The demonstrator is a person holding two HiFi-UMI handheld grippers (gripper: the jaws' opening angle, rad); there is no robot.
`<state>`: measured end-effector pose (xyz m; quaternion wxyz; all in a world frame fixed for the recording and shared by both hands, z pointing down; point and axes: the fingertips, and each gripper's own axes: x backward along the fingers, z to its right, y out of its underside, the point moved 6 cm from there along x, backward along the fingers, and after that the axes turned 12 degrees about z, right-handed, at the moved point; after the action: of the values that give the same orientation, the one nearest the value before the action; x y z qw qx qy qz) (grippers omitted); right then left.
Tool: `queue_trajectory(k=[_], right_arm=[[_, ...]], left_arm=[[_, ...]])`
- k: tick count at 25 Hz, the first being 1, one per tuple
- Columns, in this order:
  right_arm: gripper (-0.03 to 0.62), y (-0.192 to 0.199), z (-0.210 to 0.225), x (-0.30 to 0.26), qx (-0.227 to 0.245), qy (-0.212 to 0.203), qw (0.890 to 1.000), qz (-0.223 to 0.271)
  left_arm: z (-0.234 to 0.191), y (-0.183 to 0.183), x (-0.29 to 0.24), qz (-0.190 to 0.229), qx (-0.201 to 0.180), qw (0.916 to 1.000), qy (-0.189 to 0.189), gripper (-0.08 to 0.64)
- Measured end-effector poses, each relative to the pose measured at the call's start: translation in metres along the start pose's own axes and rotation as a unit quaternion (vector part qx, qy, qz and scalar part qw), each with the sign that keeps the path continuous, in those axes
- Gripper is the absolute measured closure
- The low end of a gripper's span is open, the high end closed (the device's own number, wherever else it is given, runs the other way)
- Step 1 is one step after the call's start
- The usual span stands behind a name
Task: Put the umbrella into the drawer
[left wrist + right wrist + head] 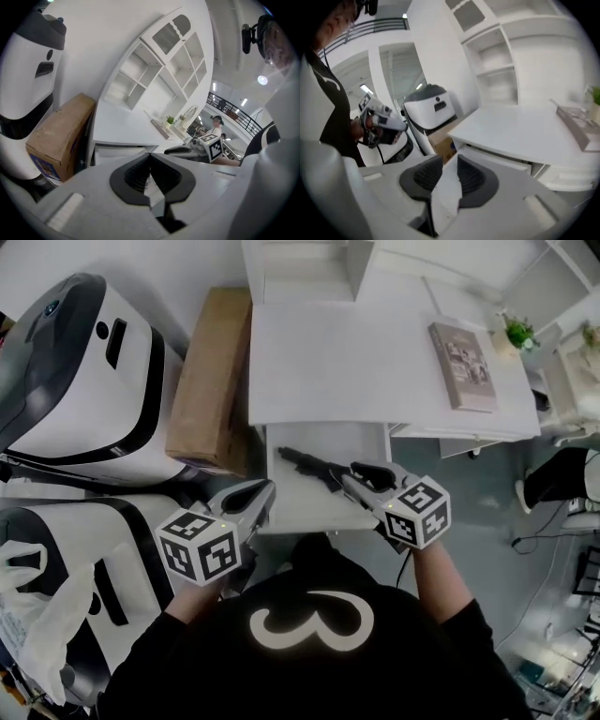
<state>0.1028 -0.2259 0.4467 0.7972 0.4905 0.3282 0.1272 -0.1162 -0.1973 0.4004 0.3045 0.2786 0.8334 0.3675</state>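
The black folded umbrella (305,464) lies slantwise inside the open white drawer (281,507) under the desk (347,362). My right gripper (356,476) hovers over the umbrella's near right end. Its jaws stand a little apart with nothing between them, and the right gripper view (449,161) shows only the desk and drawer front through the gap. My left gripper (258,498) hangs at the drawer's front left corner. Its jaws meet at the tips (150,157) and hold nothing. The umbrella does not show in either gripper view.
A brown cardboard box (211,381) stands left of the desk, beside two white-and-black machines (84,371). A book (461,365) and a small potted plant (518,332) sit on the desk's right side. A white shelf unit (309,268) stands at the back.
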Motion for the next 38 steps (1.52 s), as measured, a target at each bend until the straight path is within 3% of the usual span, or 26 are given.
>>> queue_trajectory(k=[4, 10, 14, 18, 38], right_arm=[[0.579, -0.042, -0.036, 0.043, 0.008, 0.014, 0.995, 0.103], [0.589, -0.061, -0.077, 0.083, -0.014, 0.023, 0.984, 0.177], [0.589, -0.055, -0.090, 0.096, -0.036, 0.037, 0.980, 0.191], [0.589, -0.052, -0.099, 0.103, -0.029, 0.051, 0.978, 0.198], [0.589, -0.039, -0.107, 0.103, -0.024, 0.050, 0.983, 0.172]], left_arm=[[0.021, -0.011, 0.011, 0.019, -0.021, 0.9992, 0.028, 0.551], [0.053, -0.016, 0.030, 0.034, -0.076, 0.9944, 0.064, 0.551], [0.066, -0.018, 0.042, 0.043, -0.084, 0.9926, 0.076, 0.551], [0.072, -0.022, 0.051, 0.053, -0.090, 0.9911, 0.082, 0.551], [0.075, -0.017, 0.057, 0.049, -0.084, 0.9921, 0.079, 0.551]])
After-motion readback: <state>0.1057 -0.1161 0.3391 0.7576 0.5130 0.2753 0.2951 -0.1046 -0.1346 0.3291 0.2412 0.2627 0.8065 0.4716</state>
